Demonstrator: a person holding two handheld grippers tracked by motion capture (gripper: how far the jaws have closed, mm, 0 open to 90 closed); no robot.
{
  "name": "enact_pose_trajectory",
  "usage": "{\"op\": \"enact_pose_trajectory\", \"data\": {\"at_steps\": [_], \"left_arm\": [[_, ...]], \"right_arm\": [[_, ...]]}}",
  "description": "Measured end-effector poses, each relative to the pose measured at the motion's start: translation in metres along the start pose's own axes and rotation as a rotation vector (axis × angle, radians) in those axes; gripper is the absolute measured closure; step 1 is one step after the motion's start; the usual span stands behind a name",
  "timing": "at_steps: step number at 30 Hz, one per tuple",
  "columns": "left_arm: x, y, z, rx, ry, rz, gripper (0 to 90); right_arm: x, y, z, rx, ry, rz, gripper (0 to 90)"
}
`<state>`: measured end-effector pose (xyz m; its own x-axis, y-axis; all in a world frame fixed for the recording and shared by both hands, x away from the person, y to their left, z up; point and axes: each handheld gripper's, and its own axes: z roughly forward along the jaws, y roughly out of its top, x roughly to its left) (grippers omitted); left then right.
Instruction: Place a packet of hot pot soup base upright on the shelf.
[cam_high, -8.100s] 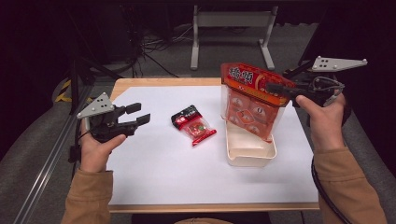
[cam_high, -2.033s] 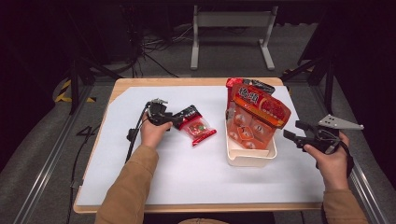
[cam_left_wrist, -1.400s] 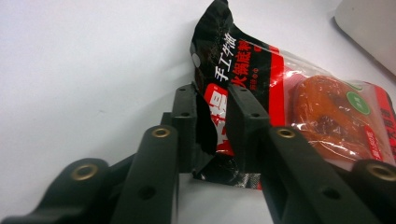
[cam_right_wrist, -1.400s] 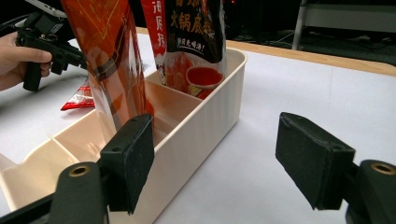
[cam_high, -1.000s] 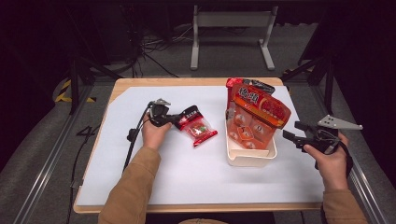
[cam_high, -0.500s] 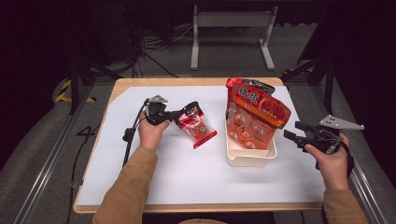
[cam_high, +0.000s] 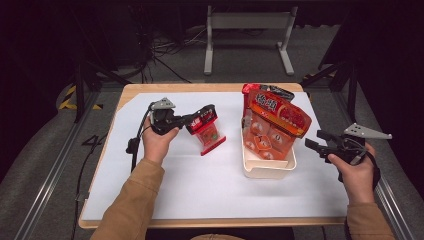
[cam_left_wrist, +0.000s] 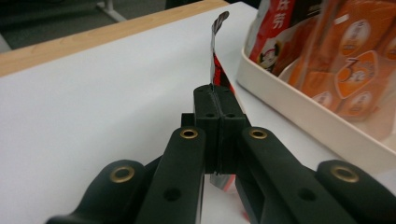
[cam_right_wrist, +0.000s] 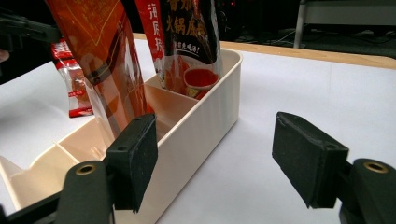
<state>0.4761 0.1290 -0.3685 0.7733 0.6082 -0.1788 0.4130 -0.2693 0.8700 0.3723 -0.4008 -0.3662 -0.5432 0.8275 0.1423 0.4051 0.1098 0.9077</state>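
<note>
The top edge of a small red snack packet (cam_high: 207, 131) is pinched flat between the closed left gripper (cam_high: 189, 120), raised at ten o'clock on the white table (cam_high: 210, 190). The right gripper (cam_high: 316, 141) is held wide and empty at three o'clock, beside a cream tray (cam_high: 267, 167) of orange bags (cam_high: 272, 127); "火锅底料" is printed on a dark bag (cam_right_wrist: 189, 35).

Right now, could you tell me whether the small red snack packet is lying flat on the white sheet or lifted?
Lifted at one end: the left tool pinches the small red snack packet by its top edge, its lower corner near the white sheet.
</note>
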Motion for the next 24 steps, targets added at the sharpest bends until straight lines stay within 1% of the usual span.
{"op": "enact_pose_trajectory", "data": {"at_steps": [1, 3, 4, 6, 8, 11, 13, 14, 15, 18, 24], "left_arm": [[-0.002, 0.002, -0.003, 0.001, 0.002, 0.022, 90.0], [-0.009, 0.005, -0.008, 0.001, -0.007, 0.038, 90.0], [-0.012, 0.007, -0.011, 0.002, -0.009, 0.062, 90.0], [-0.016, 0.009, -0.015, 0.007, -0.002, 0.092, 90.0], [-0.021, 0.012, -0.021, 0.009, -0.008, 0.114, 90.0], [-0.023, 0.015, -0.026, 0.002, -0.015, 0.123, 90.0], [-0.027, 0.019, -0.033, -0.005, -0.031, 0.139, 90.0], [-0.029, 0.020, -0.035, -0.009, -0.042, 0.142, 90.0], [-0.029, 0.020, -0.035, -0.009, -0.042, 0.142, 90.0], [-0.037, 0.025, -0.041, -0.003, -0.074, 0.170, 90.0], [-0.052, 0.034, -0.050, -0.003, -0.115, 0.219, 90.0]], "right_arm": [[0.000, 0.000, 0.000, -0.002, 0.002, 0.000, 31.4], [-0.001, 0.000, 0.000, -0.002, 0.001, -0.001, 31.4], [-0.001, 0.000, 0.000, -0.004, 0.001, 0.002, 31.5], [-0.001, 0.000, 0.000, -0.003, 0.001, 0.005, 31.5], [-0.002, -0.001, 0.000, -0.003, 0.002, 0.006, 31.5], [-0.002, -0.001, 0.000, -0.004, 0.001, 0.009, 31.6], [-0.002, -0.001, -0.001, -0.003, 0.002, 0.009, 31.6], [-0.002, -0.001, -0.001, -0.004, 0.003, 0.007, 31.6], [-0.002, -0.001, -0.001, -0.004, 0.003, 0.007, 31.6], [-0.003, -0.001, -0.001, -0.004, 0.002, 0.008, 31.6], [-0.005, -0.003, 0.000, -0.001, 0.000, 0.016, 31.6]]}}
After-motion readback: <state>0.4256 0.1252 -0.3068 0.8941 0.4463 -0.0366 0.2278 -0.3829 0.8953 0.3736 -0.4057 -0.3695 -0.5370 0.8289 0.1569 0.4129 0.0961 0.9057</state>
